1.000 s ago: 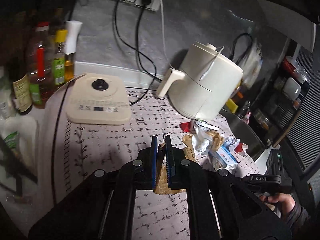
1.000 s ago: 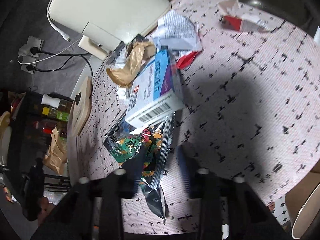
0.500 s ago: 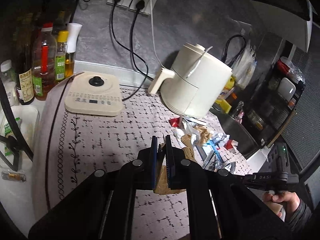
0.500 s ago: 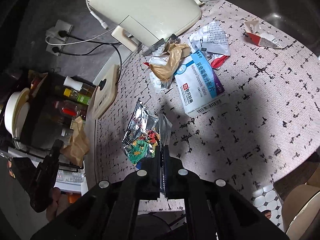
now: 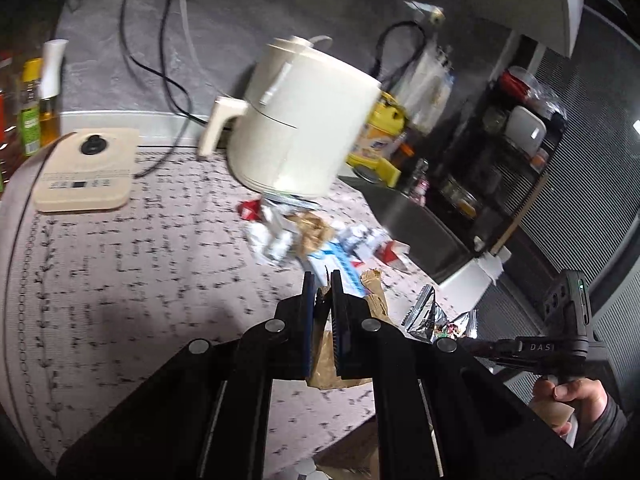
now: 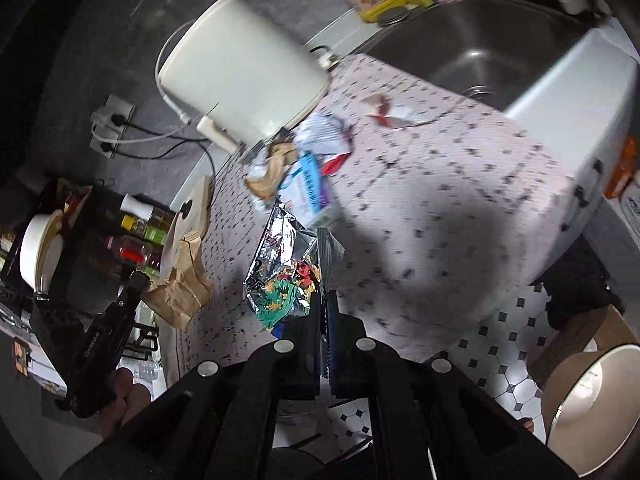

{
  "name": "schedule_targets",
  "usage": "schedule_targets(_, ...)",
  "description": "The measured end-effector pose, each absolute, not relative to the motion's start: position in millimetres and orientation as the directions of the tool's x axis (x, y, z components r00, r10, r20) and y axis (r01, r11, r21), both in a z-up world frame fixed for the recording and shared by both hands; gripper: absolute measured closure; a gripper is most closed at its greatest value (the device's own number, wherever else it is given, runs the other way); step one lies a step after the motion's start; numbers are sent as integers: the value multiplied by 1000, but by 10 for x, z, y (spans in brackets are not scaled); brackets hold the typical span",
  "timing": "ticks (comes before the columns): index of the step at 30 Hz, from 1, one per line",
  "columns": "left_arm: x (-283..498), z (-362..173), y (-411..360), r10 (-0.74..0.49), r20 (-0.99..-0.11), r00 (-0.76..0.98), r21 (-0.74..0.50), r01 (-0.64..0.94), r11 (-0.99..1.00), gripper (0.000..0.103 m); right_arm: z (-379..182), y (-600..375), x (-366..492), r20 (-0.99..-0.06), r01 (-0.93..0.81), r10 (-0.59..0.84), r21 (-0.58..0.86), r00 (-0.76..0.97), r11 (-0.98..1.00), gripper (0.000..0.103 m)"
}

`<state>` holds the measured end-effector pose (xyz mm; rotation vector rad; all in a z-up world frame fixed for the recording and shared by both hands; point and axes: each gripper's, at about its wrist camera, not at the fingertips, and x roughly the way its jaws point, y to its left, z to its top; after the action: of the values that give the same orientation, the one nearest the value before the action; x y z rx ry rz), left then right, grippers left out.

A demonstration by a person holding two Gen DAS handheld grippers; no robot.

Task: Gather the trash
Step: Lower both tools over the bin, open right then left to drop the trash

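My left gripper [image 5: 321, 280] is shut on a crumpled brown paper bag [image 5: 326, 364], held above the patterned tablecloth [image 5: 120, 280]. My right gripper [image 6: 325, 300] is shut on the edge of a silver foil snack wrapper [image 6: 280, 264], which hangs lifted off the cloth near the table's front edge. The same wrapper [image 5: 428, 316] shows at the right of the left wrist view. More trash lies in a pile by the air fryer: a blue and white medicine box [image 6: 310, 190], crumpled white paper [image 6: 324, 132], brown paper [image 6: 276, 164] and a torn red and white carton [image 6: 390, 112].
A cream air fryer [image 5: 304, 136] stands behind the pile, with a cream induction plate [image 5: 86, 172] and bottles [image 5: 32, 108] to its left. A steel sink [image 6: 480, 60] lies beyond the cloth. A round beige bin [image 6: 592, 404] stands on the tiled floor [image 6: 492, 360].
My right gripper shut on the foil wrapper, lifted it off the cloth and drew back from the pile. My left gripper swung to the right with the brown paper bag still held.
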<state>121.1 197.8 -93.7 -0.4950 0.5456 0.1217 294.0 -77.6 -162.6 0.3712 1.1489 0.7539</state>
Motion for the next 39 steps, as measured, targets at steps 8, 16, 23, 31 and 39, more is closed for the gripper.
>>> schedule_targets(8,1586,-1034,1315,-165,-541,825,-426,-99,899,95,-1652,-1695,2818,-688,-217,649,613,325,759,99)
schedule_targets(16,1863,-1145,507,-311,-560,768,-432,50,900,95,-1785,-2584,2571,-710,-68,569,599,415,798,99)
schedule_targets(23,1977,-1283,-118,-403,-585,704,-440,141,887,95,-2049,-3264,2259,-751,73,481,569,451,819,99)
schedule_targets(31,2030,-1508,-759,-464,-623,629,-451,195,871,95,-2513,-3940,1902,-814,215,394,514,426,831,99)
schedule_targets(39,2017,-1699,-1240,-489,-661,570,-452,218,865,95,-2929,-4321,1767,-869,306,332,450,366,839,69)
